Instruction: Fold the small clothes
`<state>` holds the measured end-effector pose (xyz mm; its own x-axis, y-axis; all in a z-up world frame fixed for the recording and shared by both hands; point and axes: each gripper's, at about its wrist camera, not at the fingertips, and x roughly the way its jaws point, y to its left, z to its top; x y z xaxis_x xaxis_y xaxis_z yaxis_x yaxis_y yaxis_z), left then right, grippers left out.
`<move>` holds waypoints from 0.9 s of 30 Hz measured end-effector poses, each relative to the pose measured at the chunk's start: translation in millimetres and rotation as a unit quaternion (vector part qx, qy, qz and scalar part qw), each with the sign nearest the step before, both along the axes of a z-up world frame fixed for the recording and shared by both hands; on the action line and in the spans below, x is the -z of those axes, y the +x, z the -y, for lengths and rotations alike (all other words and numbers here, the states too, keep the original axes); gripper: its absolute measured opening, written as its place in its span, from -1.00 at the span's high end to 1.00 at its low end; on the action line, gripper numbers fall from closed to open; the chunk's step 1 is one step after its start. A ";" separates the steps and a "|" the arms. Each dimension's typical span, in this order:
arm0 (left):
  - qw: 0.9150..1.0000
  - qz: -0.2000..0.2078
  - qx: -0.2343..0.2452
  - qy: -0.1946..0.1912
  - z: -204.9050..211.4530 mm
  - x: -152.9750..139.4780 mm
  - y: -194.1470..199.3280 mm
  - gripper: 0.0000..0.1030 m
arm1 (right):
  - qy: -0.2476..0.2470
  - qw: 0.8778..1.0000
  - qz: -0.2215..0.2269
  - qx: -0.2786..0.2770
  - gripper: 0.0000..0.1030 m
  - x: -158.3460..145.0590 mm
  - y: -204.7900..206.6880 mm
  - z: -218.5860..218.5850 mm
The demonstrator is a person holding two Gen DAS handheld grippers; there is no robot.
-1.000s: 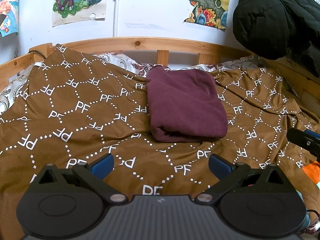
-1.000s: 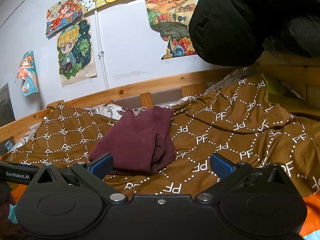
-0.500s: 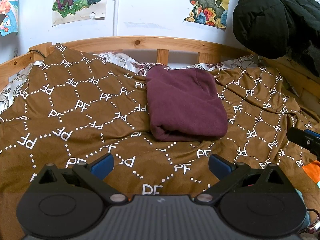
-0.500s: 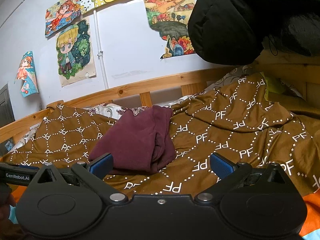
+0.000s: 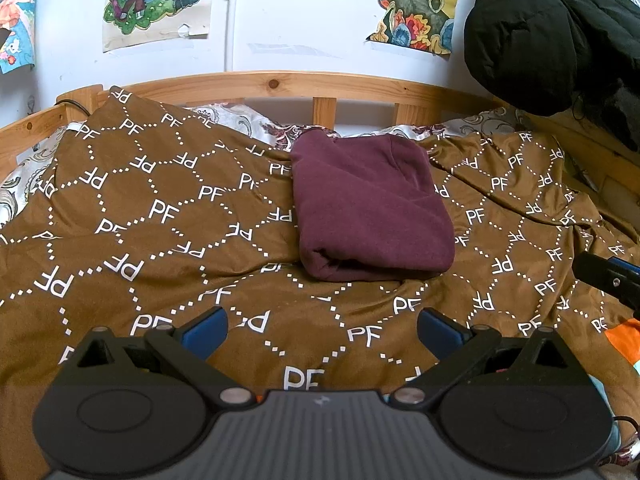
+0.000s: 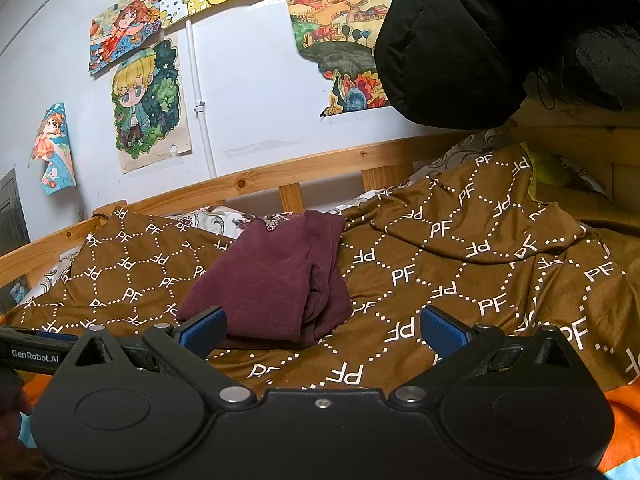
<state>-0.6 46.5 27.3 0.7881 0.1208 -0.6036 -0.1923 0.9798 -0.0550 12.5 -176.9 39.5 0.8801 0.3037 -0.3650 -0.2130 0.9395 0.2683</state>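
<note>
Left wrist: we see our left gripper (image 5: pixel 320 326) spread wide and empty, the folded maroon garment (image 5: pixel 370 210) lying at twelve o'clock, apart, on the brown blanket (image 5: pixel 140 220).

Right wrist: our right gripper (image 6: pixel 320 326) is likewise spread and empty; the garment (image 6: pixel 276 280) sits at eleven o'clock, just beyond its left fingertip (image 6: pixel 204 326).

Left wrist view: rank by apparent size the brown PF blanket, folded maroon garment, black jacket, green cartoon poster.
1. Brown PF-patterned blanket, by far the largest.
2 and 3. Folded maroon garment and black puffy jacket look similar; the jacket is cut off by the frame edge, so no ranking.
4. Green cartoon poster, also cropped at the top.
</note>
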 end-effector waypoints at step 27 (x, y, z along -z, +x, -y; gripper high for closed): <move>1.000 -0.002 0.000 0.001 1.0 1.0 0.0 -0.99 | 0.002 1.000 -0.003 0.002 -0.99 2.6 -0.4 -0.1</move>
